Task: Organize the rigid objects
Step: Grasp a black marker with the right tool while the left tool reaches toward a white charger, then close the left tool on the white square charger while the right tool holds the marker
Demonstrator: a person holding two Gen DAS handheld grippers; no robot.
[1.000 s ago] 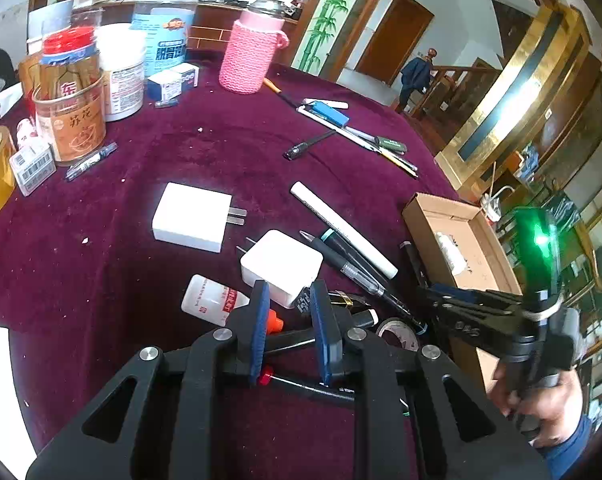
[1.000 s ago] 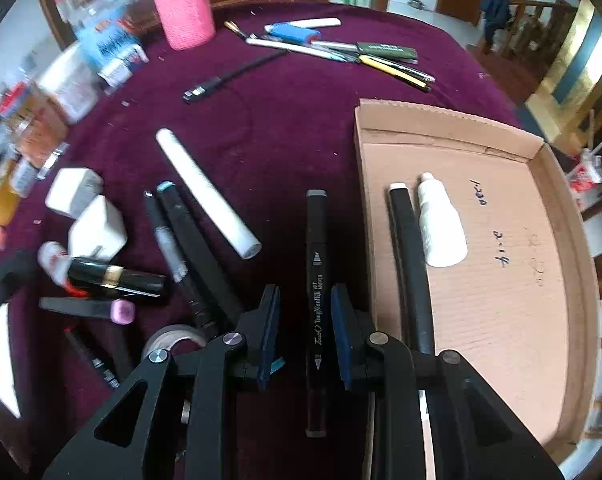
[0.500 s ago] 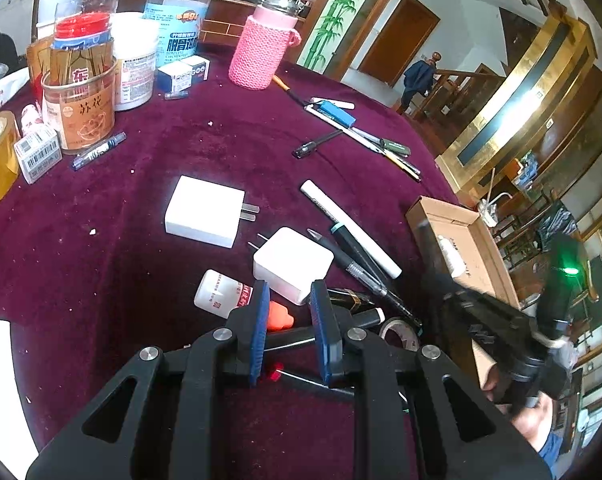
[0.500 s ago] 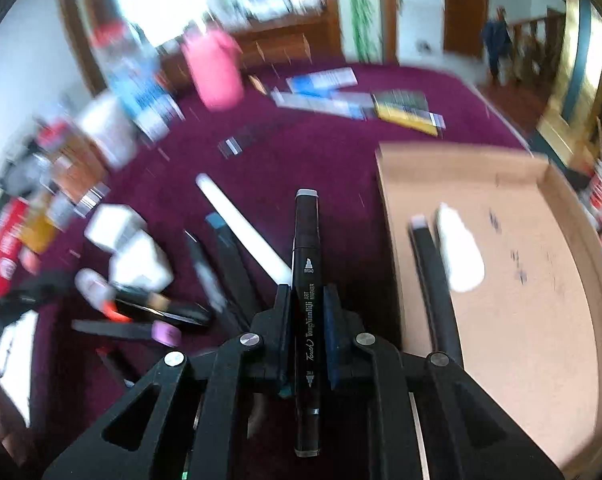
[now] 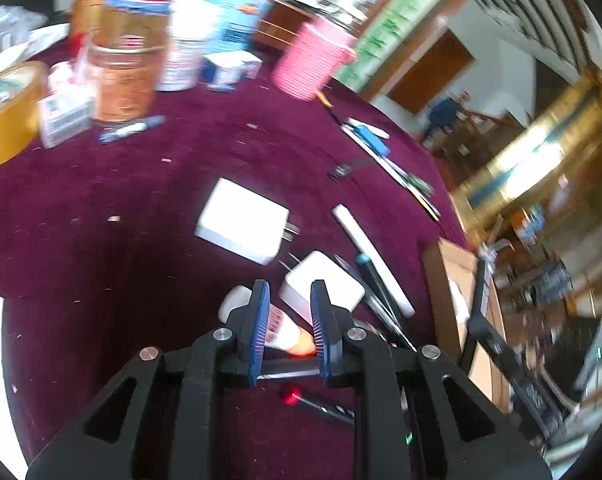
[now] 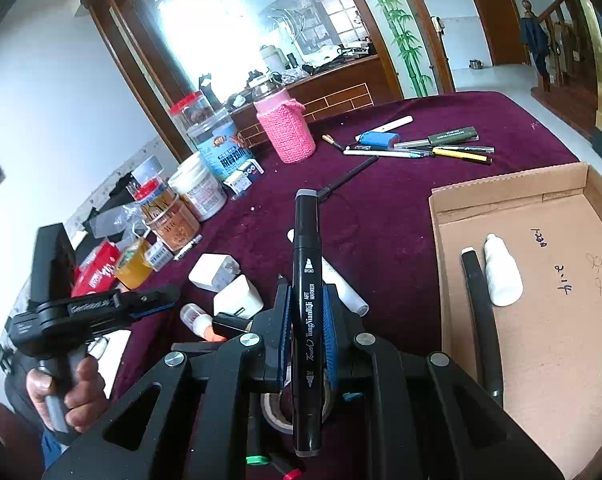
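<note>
My right gripper [image 6: 307,304] is shut on a black art marker [image 6: 308,280] and holds it lifted above the purple table, left of the cardboard box [image 6: 549,340]. The box holds a black marker [image 6: 481,312] and a small white bottle [image 6: 501,276]. My left gripper [image 5: 287,320] is open and empty, low over a small white bottle with an orange cap [image 5: 277,324] and beside a white charger [image 5: 325,292]. The left gripper also shows in the right wrist view [image 6: 153,302]. More pens [image 5: 377,284] lie to the right.
A second white charger [image 5: 241,220], jars [image 5: 121,60], a pink knitted cup [image 5: 309,60] and a tape roll [image 5: 5,112] stand at the back left. A row of pens [image 6: 421,146] lies at the far side. A tape roll [image 6: 277,408] lies under my right gripper.
My right gripper closed on the black marker and lifted it off the table. My left gripper moved forward over the small white bottle, still open.
</note>
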